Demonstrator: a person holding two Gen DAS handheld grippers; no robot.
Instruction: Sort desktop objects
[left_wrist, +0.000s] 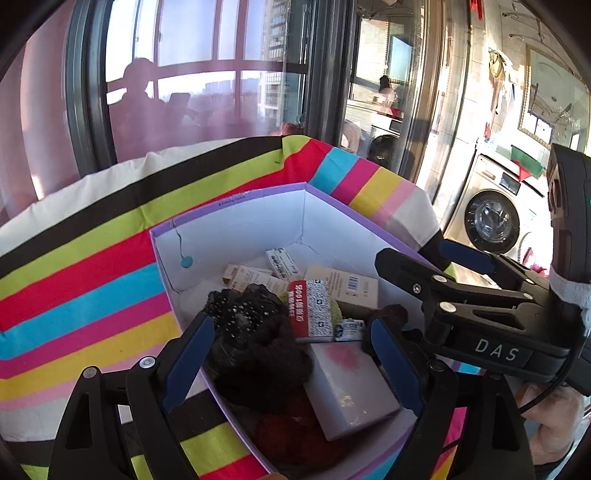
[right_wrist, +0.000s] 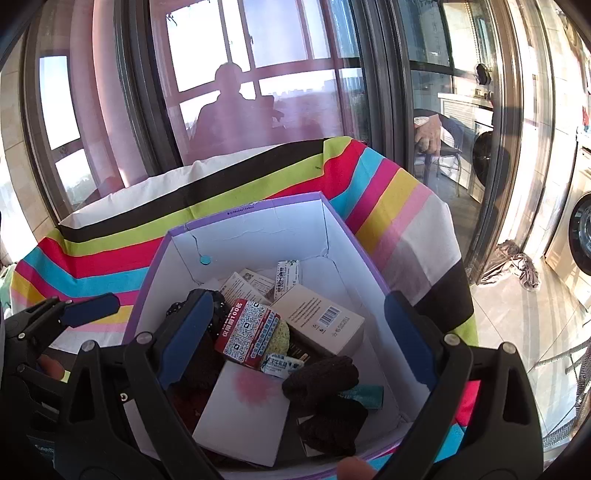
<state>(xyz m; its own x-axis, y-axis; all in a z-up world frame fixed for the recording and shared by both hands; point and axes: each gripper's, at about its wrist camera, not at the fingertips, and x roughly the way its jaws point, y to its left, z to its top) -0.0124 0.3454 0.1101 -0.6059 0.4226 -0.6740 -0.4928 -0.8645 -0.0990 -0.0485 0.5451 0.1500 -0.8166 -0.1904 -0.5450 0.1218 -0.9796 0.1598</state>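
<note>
A table draped in a striped cloth (left_wrist: 92, 266) of black, lime, red, cyan, pink, yellow and white stands against a tall dark-framed window (right_wrist: 258, 74), whose glass carries the dim reflection of a seated person. On the cloth sits a purple-rimmed cardboard box (left_wrist: 229, 229) with white inner walls, open at the top, and the sorted desktop objects lie heaped inside it: a red pack printed with QR codes (right_wrist: 247, 332), a beige carton with a barcode (right_wrist: 321, 317), a white box with a pink blotch (right_wrist: 243, 406), dark knitted pieces (right_wrist: 325, 376) and a black studded fabric piece (left_wrist: 243, 314). The left gripper (left_wrist: 291, 354) hangs over the box with its blue-padded jaws spread wide and nothing pinched between them. The right gripper (right_wrist: 299, 336) is likewise spread over the box, empty. To the right, past the glass, a tiled floor (right_wrist: 517, 314) runs to a front-loading washing machine (left_wrist: 491, 221) in sunlight, with crumpled cloth (right_wrist: 513, 266) on the tiles.
</note>
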